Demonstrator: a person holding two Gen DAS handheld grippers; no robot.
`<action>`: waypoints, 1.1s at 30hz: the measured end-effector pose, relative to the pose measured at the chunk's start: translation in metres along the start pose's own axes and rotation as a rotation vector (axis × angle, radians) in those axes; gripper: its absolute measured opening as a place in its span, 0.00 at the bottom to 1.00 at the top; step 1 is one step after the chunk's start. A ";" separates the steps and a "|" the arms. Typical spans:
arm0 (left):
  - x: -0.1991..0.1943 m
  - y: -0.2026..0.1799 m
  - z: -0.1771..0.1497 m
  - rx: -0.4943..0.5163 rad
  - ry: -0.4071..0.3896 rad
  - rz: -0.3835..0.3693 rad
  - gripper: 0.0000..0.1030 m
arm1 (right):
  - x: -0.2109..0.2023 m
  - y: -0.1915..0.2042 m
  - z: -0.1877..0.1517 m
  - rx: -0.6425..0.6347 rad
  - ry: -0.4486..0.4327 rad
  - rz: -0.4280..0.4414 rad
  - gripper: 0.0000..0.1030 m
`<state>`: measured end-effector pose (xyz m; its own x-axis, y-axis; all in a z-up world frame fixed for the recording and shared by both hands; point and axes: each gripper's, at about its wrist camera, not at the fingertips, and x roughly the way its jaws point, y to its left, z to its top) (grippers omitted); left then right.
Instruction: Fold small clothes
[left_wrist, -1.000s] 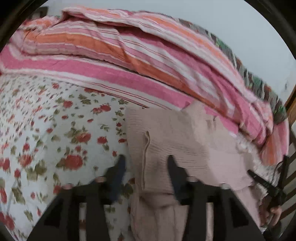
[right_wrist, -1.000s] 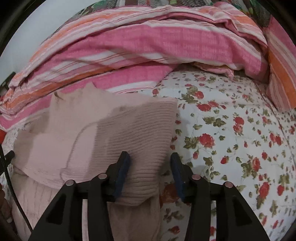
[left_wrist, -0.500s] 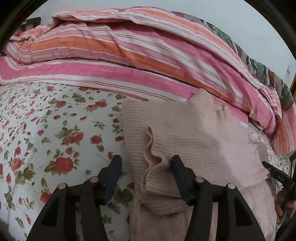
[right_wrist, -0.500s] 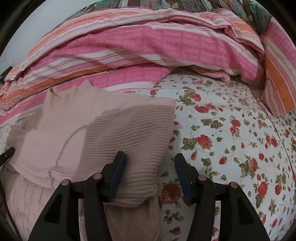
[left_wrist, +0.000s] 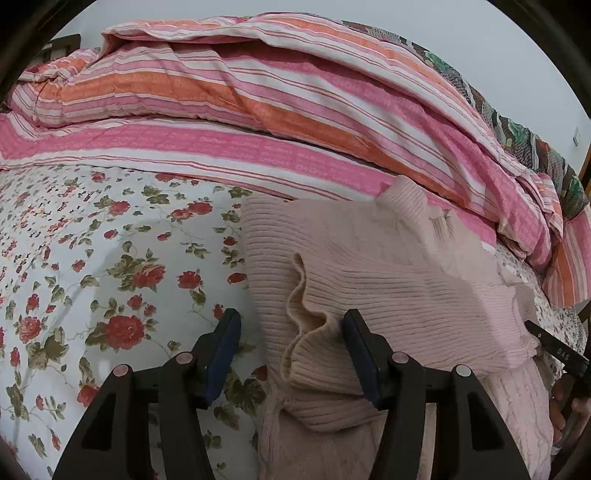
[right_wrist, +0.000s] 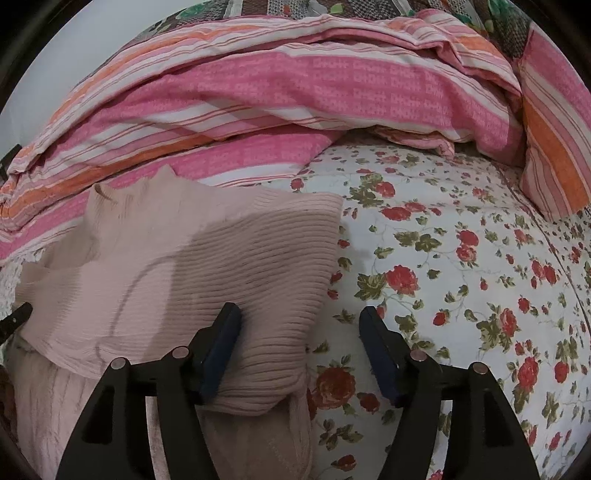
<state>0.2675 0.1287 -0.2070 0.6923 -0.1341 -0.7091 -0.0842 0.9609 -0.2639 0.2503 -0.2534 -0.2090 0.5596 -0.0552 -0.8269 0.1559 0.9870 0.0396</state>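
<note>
A pale pink ribbed knit sweater (left_wrist: 388, 280) lies folded on the floral bedsheet (left_wrist: 92, 258), on top of another pale pink knit garment (left_wrist: 517, 406). My left gripper (left_wrist: 290, 332) is open, its fingers astride the sweater's left folded edge, holding nothing. In the right wrist view the sweater (right_wrist: 221, 266) lies left of centre. My right gripper (right_wrist: 301, 328) is open over the sweater's right lower corner, empty. The right gripper's tip shows at the left view's right edge (left_wrist: 554, 347).
A heaped pink, orange and white striped quilt (left_wrist: 295, 110) runs along the back of the bed, also in the right view (right_wrist: 295, 92). A striped pillow (right_wrist: 554, 147) lies far right. The floral sheet (right_wrist: 461, 277) spreads to the right of the sweater.
Both grippers have drawn back and opened wider. The sweater fold has been let go and now lies flat on the garment beneath.
</note>
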 end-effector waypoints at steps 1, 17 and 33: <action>0.000 0.000 0.000 0.001 0.000 -0.001 0.54 | 0.000 0.000 0.000 0.000 -0.001 0.000 0.64; 0.002 0.001 0.001 0.002 0.002 -0.005 0.57 | 0.001 -0.001 0.000 0.002 -0.003 0.000 0.65; 0.001 0.000 0.001 0.000 0.001 -0.004 0.58 | 0.002 -0.001 0.002 0.006 -0.002 0.006 0.66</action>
<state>0.2693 0.1289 -0.2074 0.6921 -0.1382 -0.7085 -0.0813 0.9603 -0.2668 0.2523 -0.2549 -0.2095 0.5620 -0.0500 -0.8257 0.1576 0.9864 0.0476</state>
